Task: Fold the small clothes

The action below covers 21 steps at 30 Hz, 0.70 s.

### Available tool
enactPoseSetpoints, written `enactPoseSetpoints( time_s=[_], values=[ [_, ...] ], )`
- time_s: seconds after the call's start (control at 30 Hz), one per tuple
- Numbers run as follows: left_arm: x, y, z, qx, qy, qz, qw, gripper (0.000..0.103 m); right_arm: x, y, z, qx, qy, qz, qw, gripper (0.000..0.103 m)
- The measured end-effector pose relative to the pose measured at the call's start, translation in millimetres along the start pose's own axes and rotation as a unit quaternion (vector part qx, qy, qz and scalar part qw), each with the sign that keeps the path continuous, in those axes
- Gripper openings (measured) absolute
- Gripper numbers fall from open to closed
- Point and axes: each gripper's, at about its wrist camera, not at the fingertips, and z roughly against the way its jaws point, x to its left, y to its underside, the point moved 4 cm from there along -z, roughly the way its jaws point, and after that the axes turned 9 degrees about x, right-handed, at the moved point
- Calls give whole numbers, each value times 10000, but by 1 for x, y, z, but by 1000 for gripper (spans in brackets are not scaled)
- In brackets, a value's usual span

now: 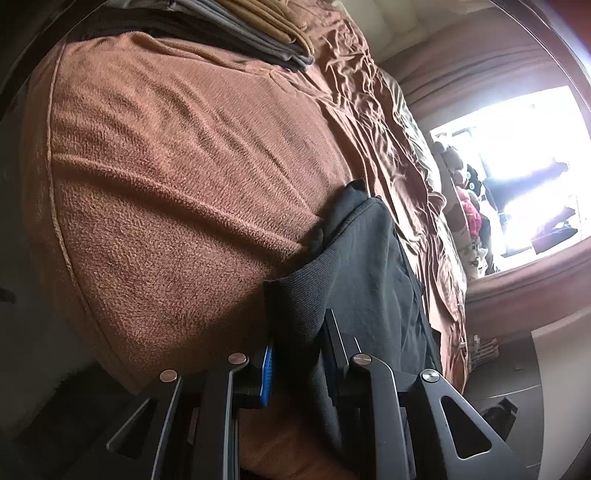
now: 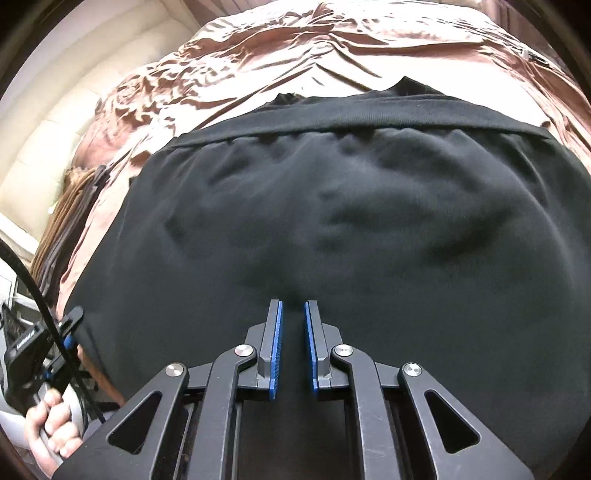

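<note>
A black garment lies spread flat on the bed, its ribbed band along the far side. My right gripper sits low at the garment's near edge. Its blue pads stand almost together, with dark cloth pinched between them and creases running toward the tips. In the left wrist view my left gripper is shut on the ribbed edge of the same black garment. In the right wrist view that left gripper holds the garment's left corner, with a person's hand on its handle.
A brown fleece blanket covers the bed beside the garment, over a crumpled satin sheet. A stack of folded clothes lies at the far end. Plush toys sit by a bright window. A cream padded headboard is on the left.
</note>
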Motion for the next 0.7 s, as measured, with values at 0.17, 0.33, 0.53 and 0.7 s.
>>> enactPoseSetpoints(
  time_s=[0.17,0.33,0.53,0.7],
  values=[
    [-2,1,1,-73,-53,-27,10000,23,1,-23,-12,49,73,70,9999,9],
    [-3,0,1,-85,-69,-65,9999,23,1,-50,-24,54,175,110,9998,9],
    [-4,1,2,-99,-69,-43,9999,23,-3,-83,-37,84,436,69,9990,9],
    [-4,1,2,-112,-32,-42,9999,23,-12,-103,-48,46,660,-167,9977,8]
  ],
)
